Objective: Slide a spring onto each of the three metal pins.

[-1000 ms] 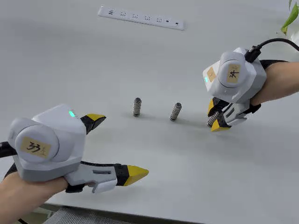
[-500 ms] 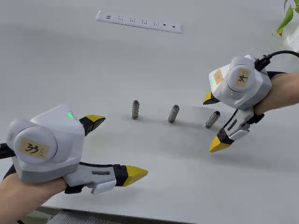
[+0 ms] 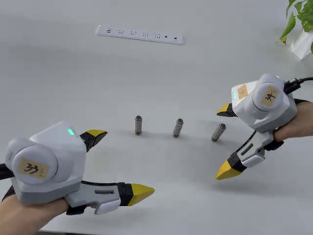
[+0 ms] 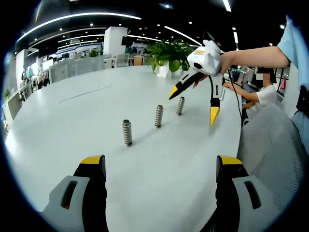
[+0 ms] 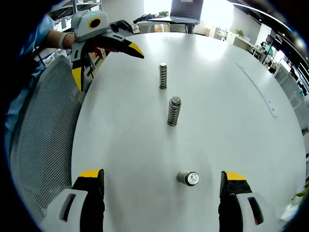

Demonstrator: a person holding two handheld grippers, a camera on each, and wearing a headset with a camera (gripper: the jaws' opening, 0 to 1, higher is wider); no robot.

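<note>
Three pins stand in a row on the worktop (image 3: 73, 88), each w/ a spring (image 5: 174, 112) coiled round it. Take the mid pin (image 3: 178, 127) as ref. Left-end pin (image 3: 138, 125) sits to its left and right-end pin (image 3: 218, 132) to its right, approx. evenly spaced. The right-end pin leans away from the mid pin.

Your right hand-held gripper (image 3: 225, 140) hangs right of the mid pin, jaws spread wide, gripping nothing. In the right gripper view the right-end pin shows top-on between the jaw tips, touching neither.

Your left hand-held gripper (image 3: 121, 162) is left of the mid pin & nearer you, well apart from it. Its jaws are also wide, nothing held.

Power strip (image 3: 139, 34) lies far beyond the mid pin, and a plant (image 3: 298, 19) is beyond it & to the right.
</note>
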